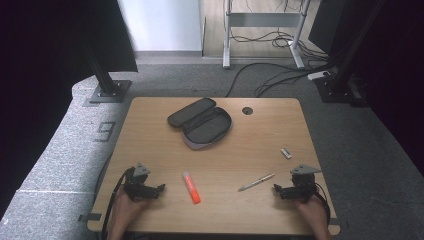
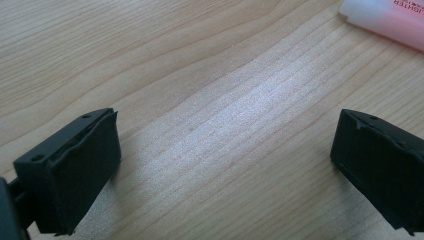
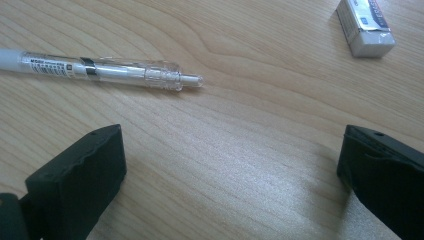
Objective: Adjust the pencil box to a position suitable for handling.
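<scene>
An orange highlighter (image 1: 191, 187) lies on the wooden table (image 1: 150, 150) near the front, its pale end at the top right of the left gripper view (image 2: 390, 20). A clear pen (image 1: 256, 182) lies right of centre, close ahead of my right gripper (image 3: 232, 170). A small white eraser (image 1: 285, 153) sits farther back right, also seen as the eraser (image 3: 365, 27) in the right gripper view. My left gripper (image 1: 159, 188) rests low at the front left, open with bare wood between the jaws (image 2: 225, 160). My right gripper (image 1: 276, 189) rests at the front right, open, with nothing in it.
An open dark pencil case (image 1: 202, 121) lies at the back middle of the table. A round cable hole (image 1: 247, 110) is behind it to the right. Black stands and loose cables occupy the floor beyond the table.
</scene>
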Available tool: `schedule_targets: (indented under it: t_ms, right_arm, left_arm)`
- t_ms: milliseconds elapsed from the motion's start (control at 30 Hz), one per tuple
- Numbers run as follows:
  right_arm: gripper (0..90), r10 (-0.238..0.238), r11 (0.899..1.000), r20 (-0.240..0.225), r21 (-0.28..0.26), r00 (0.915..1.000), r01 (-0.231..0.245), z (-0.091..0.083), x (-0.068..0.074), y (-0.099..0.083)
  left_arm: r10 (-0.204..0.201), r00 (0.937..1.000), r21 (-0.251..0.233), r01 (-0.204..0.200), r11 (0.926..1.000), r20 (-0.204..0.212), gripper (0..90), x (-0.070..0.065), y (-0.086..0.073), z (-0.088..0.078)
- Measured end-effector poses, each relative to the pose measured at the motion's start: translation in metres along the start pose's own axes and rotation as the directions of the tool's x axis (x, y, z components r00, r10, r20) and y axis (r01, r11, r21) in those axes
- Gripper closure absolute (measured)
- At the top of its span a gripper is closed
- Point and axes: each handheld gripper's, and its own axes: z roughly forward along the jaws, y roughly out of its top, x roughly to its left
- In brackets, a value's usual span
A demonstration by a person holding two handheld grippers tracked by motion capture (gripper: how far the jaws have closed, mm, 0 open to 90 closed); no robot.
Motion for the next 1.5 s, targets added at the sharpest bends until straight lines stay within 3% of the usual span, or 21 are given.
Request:
schedule_targets:
  t_ms: [700, 967, 1500]
  right_arm:
    - [0.0, -0.003, 1.000, -0.004, -0.001, 1.0000, 0.003, 0.000, 0.000, 0.000]
    - [0.0, -0.004, 1.000, -0.005, 0.000, 1.0000, 0.004, 0.000, 0.000, 0.000]
    - [0.0, -0.004, 1.000, -0.005, 0.001, 1.0000, 0.004, 0.000, 0.000, 0.000]
  left_arm:
    - [0.017, 0.9998, 0.000, -0.017, 0.9999, 0.014, 0.1, 0.001, 0.002, 0.001]
    - [-0.015, 0.9999, 0.030, 0.016, 0.9994, -0.007, 0.7, 0.001, 0.007, 0.001]
    - [0.024, 0.9987, -0.043, -0.022, 0.9988, 0.045, 1.2, -0.009, 0.031, -0.009]
